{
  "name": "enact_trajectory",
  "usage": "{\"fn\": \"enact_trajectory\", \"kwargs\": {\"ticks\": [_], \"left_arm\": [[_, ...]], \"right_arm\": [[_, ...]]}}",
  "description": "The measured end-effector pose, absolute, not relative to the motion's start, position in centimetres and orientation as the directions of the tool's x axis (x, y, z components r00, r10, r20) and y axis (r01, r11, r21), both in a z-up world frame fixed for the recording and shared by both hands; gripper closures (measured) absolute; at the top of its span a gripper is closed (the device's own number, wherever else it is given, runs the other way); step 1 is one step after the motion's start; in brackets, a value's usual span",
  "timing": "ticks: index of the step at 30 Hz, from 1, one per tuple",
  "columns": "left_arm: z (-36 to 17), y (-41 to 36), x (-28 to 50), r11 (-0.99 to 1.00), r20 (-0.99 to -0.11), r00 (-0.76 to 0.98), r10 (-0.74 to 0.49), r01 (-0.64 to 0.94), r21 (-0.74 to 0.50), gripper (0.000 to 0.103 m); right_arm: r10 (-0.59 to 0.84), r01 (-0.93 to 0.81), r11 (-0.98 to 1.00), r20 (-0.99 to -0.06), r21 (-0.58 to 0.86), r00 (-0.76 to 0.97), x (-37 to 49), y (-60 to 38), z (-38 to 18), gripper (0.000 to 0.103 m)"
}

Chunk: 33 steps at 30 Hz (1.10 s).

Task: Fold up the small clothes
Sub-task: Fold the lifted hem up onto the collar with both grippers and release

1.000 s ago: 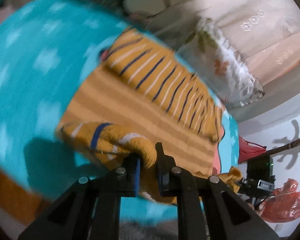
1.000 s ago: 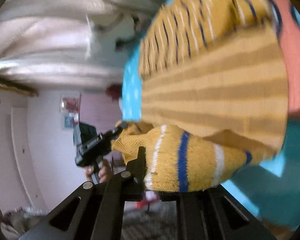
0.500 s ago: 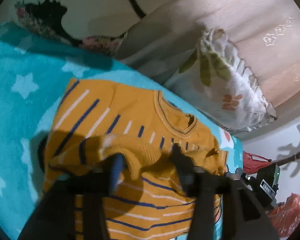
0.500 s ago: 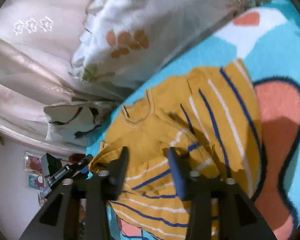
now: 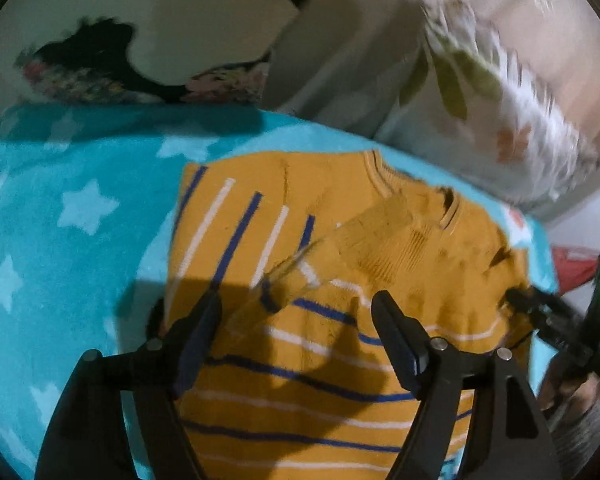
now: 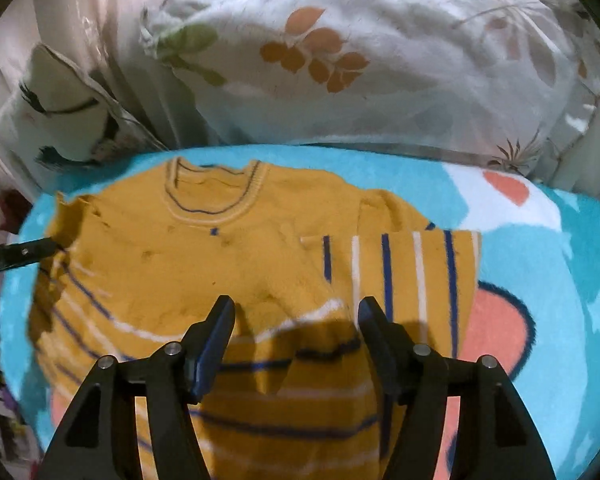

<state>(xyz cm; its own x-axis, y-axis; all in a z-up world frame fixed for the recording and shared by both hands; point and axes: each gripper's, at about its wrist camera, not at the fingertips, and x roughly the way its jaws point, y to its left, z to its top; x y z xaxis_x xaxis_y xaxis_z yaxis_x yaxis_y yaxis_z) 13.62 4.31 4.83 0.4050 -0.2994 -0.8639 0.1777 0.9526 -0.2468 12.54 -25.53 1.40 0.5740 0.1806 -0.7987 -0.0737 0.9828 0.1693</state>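
Observation:
A small mustard-yellow sweater [image 5: 364, 264] with blue and white stripes lies on a turquoise star blanket [image 5: 72, 208]. It also shows in the right wrist view [image 6: 204, 248], collar at the far side. A striped sleeve [image 6: 400, 268] is folded across its right side. My left gripper [image 5: 296, 312] is open and empty just above the sweater's lower part. My right gripper [image 6: 296, 312] is open and empty above the sweater's middle. The right gripper's tip [image 5: 540, 312] shows at the sweater's edge in the left wrist view, and the left gripper's tip [image 6: 20, 256] at its left edge in the right wrist view.
A white pillow with leaf prints [image 6: 360, 64] lies behind the sweater, also seen in the left wrist view [image 5: 500, 92]. A second pillow with a black print [image 6: 56, 104] is at the back left. Pink curtains [image 5: 540, 8] hang behind. The blanket has orange patches [image 6: 496, 328].
Both grippers were shut on the sweater's hem one second ago. They carried it over, let go and opened, and the sweater now lies flat with the camera pulled back.

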Motion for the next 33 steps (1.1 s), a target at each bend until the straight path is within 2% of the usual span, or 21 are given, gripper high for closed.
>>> {"fn": "enact_trajectory", "kwargs": {"ticks": [1, 2, 3, 4, 8, 12, 16, 17, 19, 22, 24, 25, 26, 28, 31, 33], "left_arm": [[4.6, 3.8, 13.9, 0.958, -0.871, 0.407, -0.275, 0.191, -0.213, 0.028], [4.4, 3.3, 14.3, 0.963, -0.881, 0.403, -0.249, 0.202, -0.180, 0.049], [4.4, 3.1, 14.8, 0.962, -0.886, 0.393, -0.248, 0.206, -0.178, 0.070], [4.6, 3.2, 15.4, 0.960, -0.889, 0.377, -0.260, 0.196, -0.198, 0.099], [5.6, 4.8, 17.3, 0.953, -0.864, 0.402, -0.302, 0.123, -0.276, 0.098], [3.4, 5.4, 18.8, 0.955, -0.881, 0.374, -0.289, 0.049, -0.292, 0.098], [1.6, 6.1, 19.1, 0.936, -0.871, 0.371, -0.323, -0.012, -0.352, 0.094], [1.5, 6.5, 19.1, 0.924, -0.863, 0.369, -0.346, -0.023, -0.381, 0.093], [1.4, 7.1, 19.3, 0.905, -0.853, 0.356, -0.382, -0.043, -0.424, 0.090], [2.0, 7.8, 19.2, 0.893, -0.850, 0.345, -0.399, -0.065, -0.446, 0.074], [3.1, 8.0, 18.5, 0.905, -0.853, 0.369, -0.370, -0.065, -0.420, 0.047], [3.9, 8.2, 17.9, 0.913, -0.853, 0.390, -0.348, -0.065, -0.402, 0.041], [4.3, 8.3, 17.6, 0.919, -0.852, 0.404, -0.332, -0.066, -0.390, 0.035], [5.3, 8.9, 16.5, 0.929, -0.852, 0.427, -0.304, -0.068, -0.365, 0.033], [6.0, 9.9, 15.0, 0.941, -0.859, 0.443, -0.258, -0.086, -0.328, 0.033], [6.4, 10.5, 13.1, 0.948, -0.862, 0.454, -0.227, -0.100, -0.303, 0.033]], "right_arm": [[0.188, -0.080, 0.982, -0.804, 0.173, 0.564, 12.7, -25.5, 1.0, 0.040], [0.215, -0.092, 0.976, -0.817, 0.197, 0.535, 13.2, -25.3, 0.5, 0.068], [0.239, -0.096, 0.970, -0.826, 0.222, 0.511, 13.6, -25.2, 0.3, 0.082], [0.260, -0.095, 0.965, -0.829, 0.246, 0.495, 14.0, -25.2, 0.3, 0.089], [0.285, -0.079, 0.954, -0.799, 0.288, 0.529, 14.7, -26.6, 2.4, 0.091], [0.265, -0.027, 0.953, -0.790, 0.301, 0.553, 16.6, -27.8, 3.1, 0.091], [0.182, 0.013, 0.975, -0.835, 0.221, 0.519, 18.1, -27.6, 1.0, 0.091], [0.159, 0.026, 0.980, -0.848, 0.199, 0.506, 18.3, -27.7, 0.1, 0.088], [0.159, 0.048, 0.976, -0.838, 0.214, 0.523, 18.0, -28.5, -0.7, 0.087], [0.188, 0.073, 0.962, -0.830, 0.264, 0.525, 17.6, -29.7, -0.7, 0.086], [0.177, 0.075, 0.966, -0.843, 0.248, 0.508, 17.6, -30.3, -0.2, 0.086], [0.169, 0.080, 0.967, -0.844, 0.242, 0.510, 17.6, -30.4, 0.1, 0.082], [0.148, 0.092, 0.969, -0.838, 0.229, 0.525, 17.2, -30.8, 0.9, 0.063], [0.073, 0.138, 0.971, -0.794, 0.195, 0.604, 15.6, -32.3, 3.0, 0.038], [0.030, 0.198, 0.960, -0.779, 0.196, 0.626, 14.0, -34.8, 4.4, 0.036], [0.082, 0.220, 0.938, -0.788, 0.268, 0.610, 12.4, -37.2, 4.8, 0.036]]}}
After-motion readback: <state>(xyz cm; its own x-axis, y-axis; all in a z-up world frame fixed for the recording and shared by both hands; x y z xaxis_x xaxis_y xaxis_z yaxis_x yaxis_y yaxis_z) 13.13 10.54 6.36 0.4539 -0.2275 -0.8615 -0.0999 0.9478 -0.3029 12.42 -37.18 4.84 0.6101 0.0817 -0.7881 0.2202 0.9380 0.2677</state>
